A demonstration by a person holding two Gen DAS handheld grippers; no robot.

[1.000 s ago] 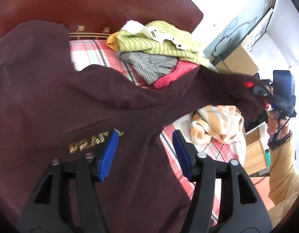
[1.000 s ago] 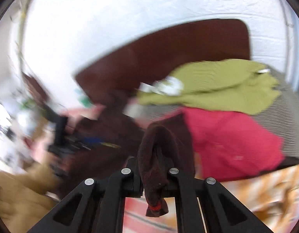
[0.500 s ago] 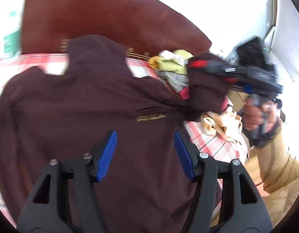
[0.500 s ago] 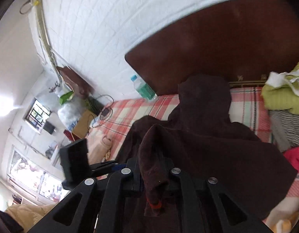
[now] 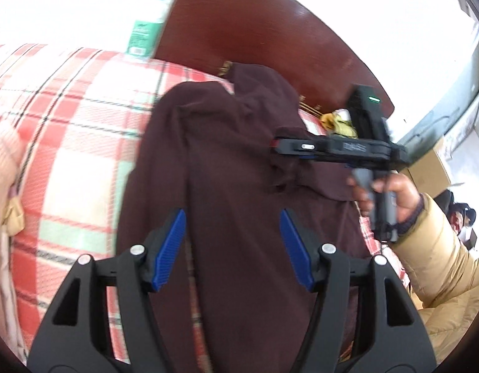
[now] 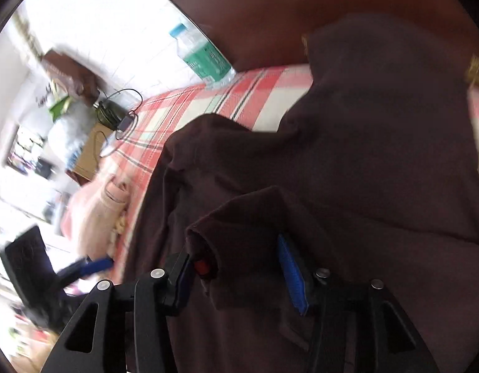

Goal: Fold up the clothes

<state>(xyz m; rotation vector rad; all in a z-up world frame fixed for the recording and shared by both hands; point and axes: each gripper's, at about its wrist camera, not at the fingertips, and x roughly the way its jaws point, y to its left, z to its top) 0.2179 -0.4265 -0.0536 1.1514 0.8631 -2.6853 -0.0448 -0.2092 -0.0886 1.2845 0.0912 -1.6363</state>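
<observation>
A dark maroon garment [image 5: 227,161] lies spread on the red plaid bed, its sleeve folded across its middle. My left gripper [image 5: 233,245] hovers open and empty above the garment's lower part. My right gripper [image 6: 239,267] stands open over the garment [image 6: 363,161], and the sleeve cuff [image 6: 233,236] lies loose between its blue pads. In the left wrist view the right gripper [image 5: 278,147] sits at the folded sleeve's end, held by a hand in a tan jacket.
A dark wooden headboard [image 5: 270,31] stands behind the bed [image 5: 68,118]. A water bottle [image 6: 205,56] stands at its left end. A pink folded garment [image 6: 96,211] lies at the bed's left. A yellow-green clothes pile [image 5: 335,121] lies behind the right gripper.
My right gripper carried the sleeve leftward across the garment, lowered it onto the body and opened, letting the cuff go. My left gripper stayed open and swung left.
</observation>
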